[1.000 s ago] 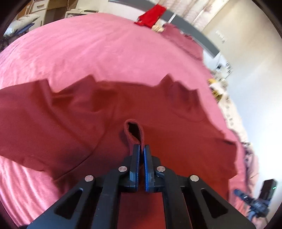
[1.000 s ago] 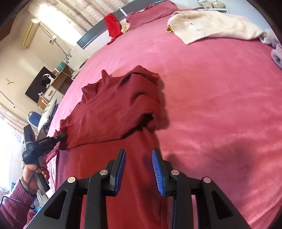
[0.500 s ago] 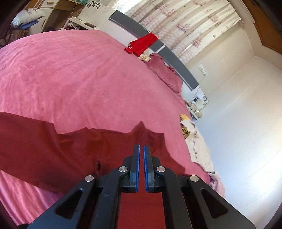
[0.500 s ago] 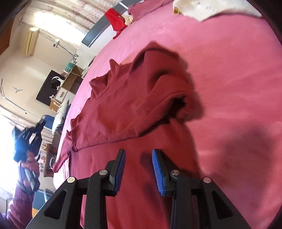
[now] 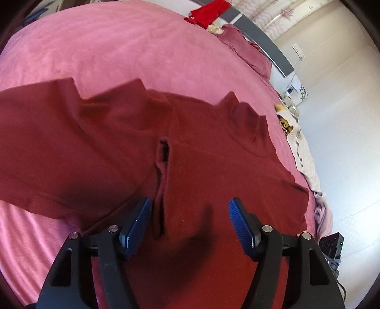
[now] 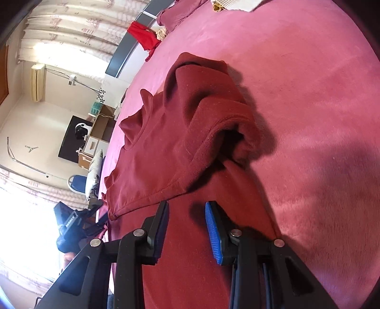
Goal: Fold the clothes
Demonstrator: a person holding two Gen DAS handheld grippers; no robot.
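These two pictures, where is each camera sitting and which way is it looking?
Left wrist view: sits on the left gripper, looking forward between its open blue-padded fingers across the dark red sweater toward the headboard.
Right wrist view: sits on the right gripper, its fingers open, looking along the sweater's bunched sleeve toward the curtains; the other gripper shows at lower left.
Shared: the sweater, the pink bed cover, the bright red cloth on the headboard.

Dark maroon sweater (image 5: 204, 166) on pink bedspread (image 5: 123, 47), bright red garment (image 5: 209, 12) at 12 o'clock, cream knit (image 5: 299, 147) at 3 o'clock, black hand-held gripper (image 5: 190, 218) with blue pads (image 5: 239, 223), pale patterned curtains (image 6: 78, 28), grey headboard (image 5: 263, 40)
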